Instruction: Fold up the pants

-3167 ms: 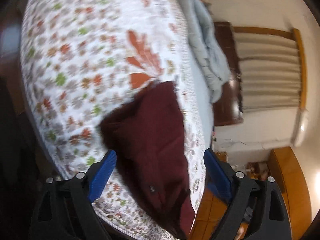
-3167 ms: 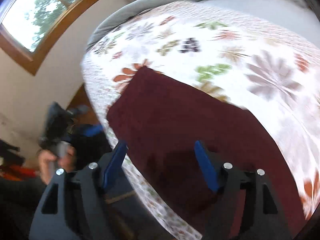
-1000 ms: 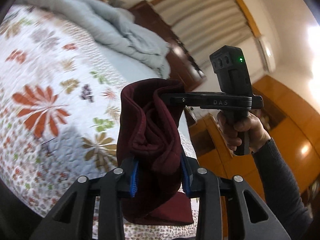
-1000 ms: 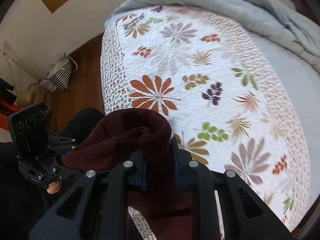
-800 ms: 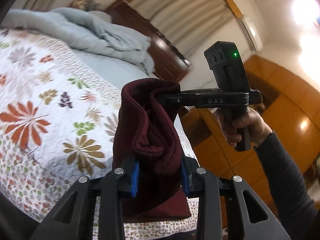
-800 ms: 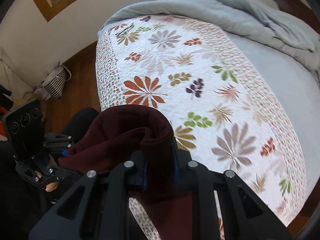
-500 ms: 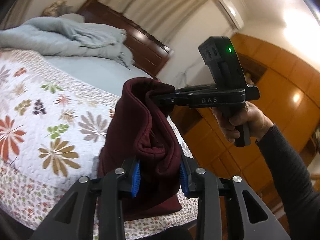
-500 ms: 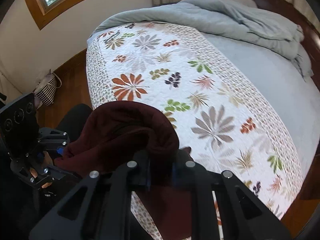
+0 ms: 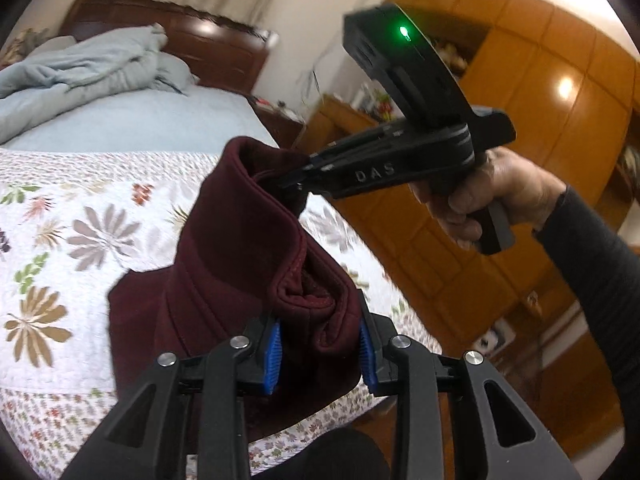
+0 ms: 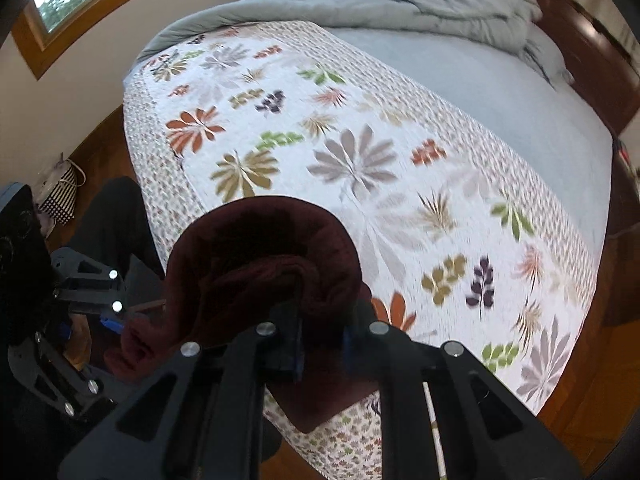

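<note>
The dark maroon pants (image 9: 240, 264) hang bunched between both grippers above the near edge of the bed. My left gripper (image 9: 320, 348) is shut on one thick fold of them. My right gripper (image 10: 320, 344) is shut on another fold (image 10: 260, 264); it also shows in the left wrist view (image 9: 296, 184), biting the upper edge of the cloth. The left gripper shows at the left of the right wrist view (image 10: 108, 316). The lower part of the pants rests on the floral quilt (image 9: 60, 240).
The quilt (image 10: 360, 152) covers the near half of the bed. A rumpled light blue duvet (image 9: 80, 72) lies by the dark wooden headboard (image 9: 192, 44). Wooden cupboards (image 9: 520, 120) stand to the right. A striped bag (image 10: 60, 196) sits on the floor.
Both grippers closed on the pants and lifted them off the quilt. Over the last second they have swung toward the right side of the bed, cloth still held.
</note>
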Available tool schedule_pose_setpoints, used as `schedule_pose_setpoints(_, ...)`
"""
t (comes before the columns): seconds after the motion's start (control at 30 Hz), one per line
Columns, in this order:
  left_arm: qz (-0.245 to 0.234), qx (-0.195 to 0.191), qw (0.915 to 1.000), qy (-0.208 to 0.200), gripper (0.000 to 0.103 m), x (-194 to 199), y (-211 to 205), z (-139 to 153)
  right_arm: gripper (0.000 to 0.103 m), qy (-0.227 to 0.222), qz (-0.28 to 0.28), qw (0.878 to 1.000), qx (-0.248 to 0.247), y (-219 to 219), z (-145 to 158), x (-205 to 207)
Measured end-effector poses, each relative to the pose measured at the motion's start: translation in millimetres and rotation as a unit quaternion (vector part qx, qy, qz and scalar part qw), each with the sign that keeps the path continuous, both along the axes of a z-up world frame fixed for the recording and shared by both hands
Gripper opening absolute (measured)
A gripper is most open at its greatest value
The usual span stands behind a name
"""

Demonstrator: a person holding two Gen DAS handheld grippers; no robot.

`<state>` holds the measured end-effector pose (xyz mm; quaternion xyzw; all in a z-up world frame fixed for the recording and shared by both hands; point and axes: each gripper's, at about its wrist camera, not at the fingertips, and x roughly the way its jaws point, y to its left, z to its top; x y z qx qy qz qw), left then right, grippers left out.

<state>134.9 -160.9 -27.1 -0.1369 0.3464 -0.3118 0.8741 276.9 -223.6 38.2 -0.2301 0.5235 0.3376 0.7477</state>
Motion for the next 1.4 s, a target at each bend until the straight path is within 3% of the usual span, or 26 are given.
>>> schedule_pose_setpoints(0.3,-0.050,0.058,0.9962,0.043,0.031,15,-63,-64,0.013,-0.003,-0.007,1.000,-0.005,-54,-67,-5)
schedule_pose_setpoints(0.43,-0.063,0.067,0.9937,0.064,0.031,21,-79,-89,0.013,0.003,-0.019,1.000,0.004,-78,-98,-5)
schedule_pose_setpoints(0.7,-0.073,0.069,0.9912,0.087,0.031,28,-92,-118,0.015,0.018,-0.045,0.998,0.034,-110,-128,-4)
schedule_pose_setpoints(0.8,-0.074,0.065,0.9904,0.097,0.033,29,-94,-128,0.020,0.027,-0.063,0.996,0.052,-120,-136,-4)
schedule_pose_setpoints(0.9,-0.094,0.033,0.9882,0.116,0.047,32,-93,-135,0.041,0.052,-0.117,0.988,0.087,-140,-147,-3)
schedule_pose_setpoints(0.97,-0.116,-0.015,0.9847,0.129,0.054,30,-81,-132,0.066,0.083,-0.177,0.974,0.118,-161,-155,-3)
schedule_pose_setpoints(1.07,-0.139,-0.075,0.9790,0.129,0.069,24,-51,-118,0.069,0.129,-0.279,0.935,0.176,-203,-171,-11)
schedule_pose_setpoints(1.1,-0.140,-0.095,0.9778,0.124,0.070,24,-32,-111,0.070,0.143,-0.313,0.917,0.203,-218,-177,-16)
schedule_pose_setpoints(1.17,-0.124,-0.113,0.9797,0.110,0.072,28,-3,-102,0.073,0.171,-0.377,0.864,0.287,-252,-189,-34)
schedule_pose_setpoints(1.2,-0.108,-0.119,0.9819,0.099,0.073,33,15,-98,0.075,0.175,-0.392,0.845,0.319,-260,-191,-42)
schedule_pose_setpoints(1.23,-0.084,-0.122,0.9853,0.085,0.074,41,37,-94,0.081,0.183,-0.408,0.814,0.371,-269,-196,-54)
schedule_pose_setpoints(1.27,-0.065,-0.123,0.9870,0.080,0.074,50,53,-94,0.086,0.186,-0.409,0.797,0.402,-272,-197,-61)
schedule_pose_setpoints(1.33,-0.032,-0.141,0.9848,0.097,0.074,76,85,-98,0.091,0.180,-0.399,0.775,0.455,-268,-197,-73)
schedule_pose_setpoints(1.4,-0.018,-0.148,0.9821,0.116,0.074,100,105,-109,0.092,0.170,-0.382,0.781,0.464,-254,-193,-76)
